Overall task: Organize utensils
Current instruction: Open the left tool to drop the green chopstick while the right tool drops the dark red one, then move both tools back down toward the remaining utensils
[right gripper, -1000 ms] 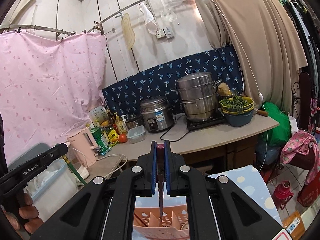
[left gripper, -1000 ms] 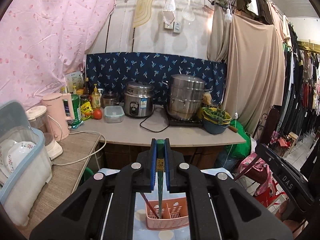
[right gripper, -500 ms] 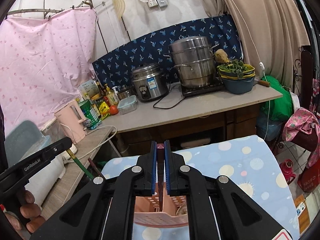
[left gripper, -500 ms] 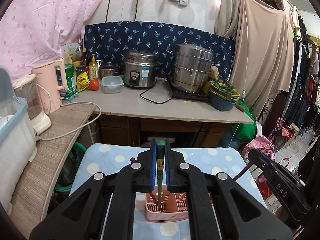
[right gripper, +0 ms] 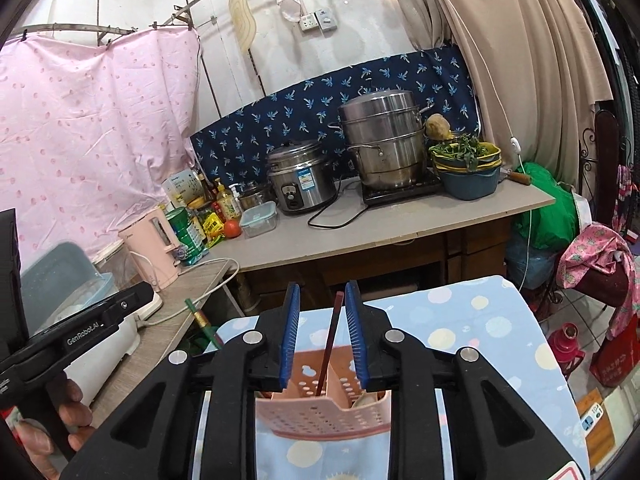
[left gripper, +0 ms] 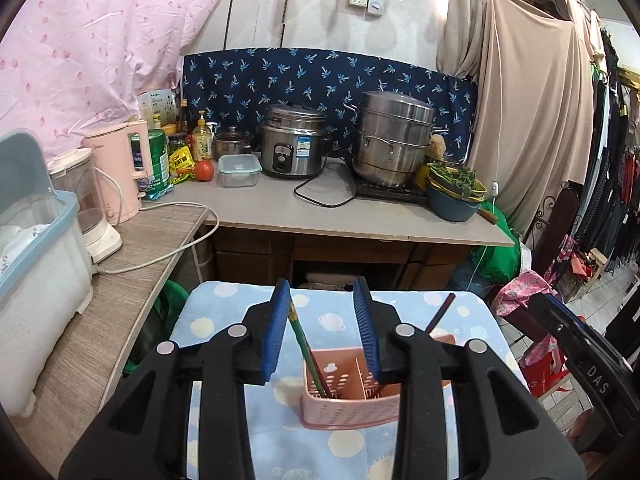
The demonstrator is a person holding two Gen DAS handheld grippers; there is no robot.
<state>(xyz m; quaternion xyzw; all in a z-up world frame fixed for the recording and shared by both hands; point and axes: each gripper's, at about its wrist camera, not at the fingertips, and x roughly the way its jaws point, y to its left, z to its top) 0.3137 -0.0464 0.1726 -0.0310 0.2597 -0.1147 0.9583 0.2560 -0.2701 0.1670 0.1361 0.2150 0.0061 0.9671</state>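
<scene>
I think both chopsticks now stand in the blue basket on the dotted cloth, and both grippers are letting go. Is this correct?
Only the colour is wrong: the basket is pink, not blue, as the left wrist view shows. The green chopstick and the dark red chopstick do stand in it on the dotted cloth, and the left gripper and right gripper are opening, fingers clear of both.

1. A rice cooker point(left gripper: 294, 150) stands at the back of the worktop point(left gripper: 280, 208), against the wall.
2. A steel steamer pot point(left gripper: 392, 140) sits toward the right end.
3. A pink kettle point(left gripper: 124, 172) stands at the left corner.
</scene>
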